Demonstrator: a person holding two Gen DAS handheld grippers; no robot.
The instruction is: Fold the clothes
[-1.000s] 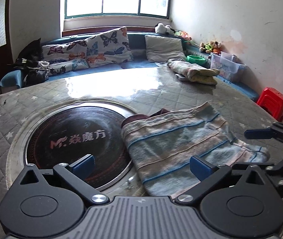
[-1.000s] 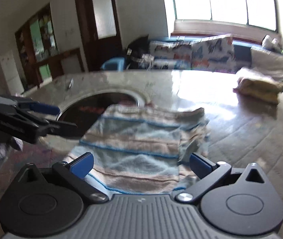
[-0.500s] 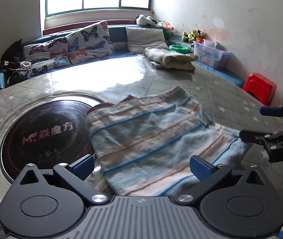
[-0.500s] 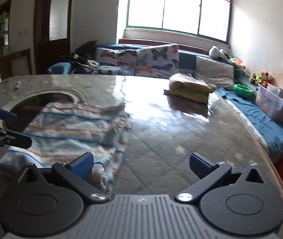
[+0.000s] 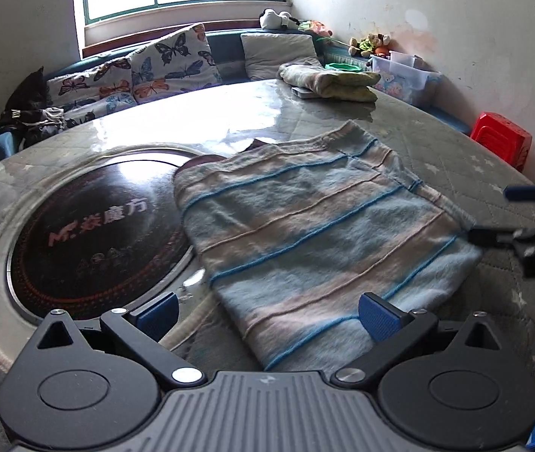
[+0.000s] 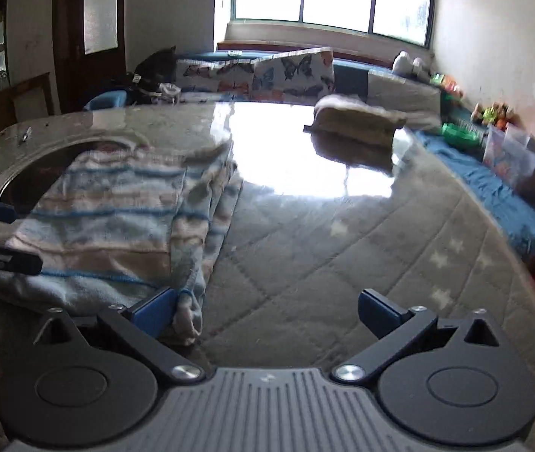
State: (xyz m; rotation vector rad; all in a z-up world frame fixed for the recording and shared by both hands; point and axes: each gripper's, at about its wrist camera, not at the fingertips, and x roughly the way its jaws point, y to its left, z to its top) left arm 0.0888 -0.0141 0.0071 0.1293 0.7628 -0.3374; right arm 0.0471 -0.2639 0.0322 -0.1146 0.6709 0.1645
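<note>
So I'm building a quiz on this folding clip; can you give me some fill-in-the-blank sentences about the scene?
1. The striped garment has thin stripes coloured ____.
2. Both grippers, left gripper and right gripper, are ____.
3. The stool by the wall is ____.
4. The cushions under the window show ____.

Missing words: blue; open; red; butterflies

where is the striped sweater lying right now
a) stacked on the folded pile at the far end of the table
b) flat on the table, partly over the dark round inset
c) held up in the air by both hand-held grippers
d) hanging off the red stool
b: the striped sweater lies flat on the table, its left edge overlapping the dark round inset; both hand-held grippers are open and grip nothing.
</note>
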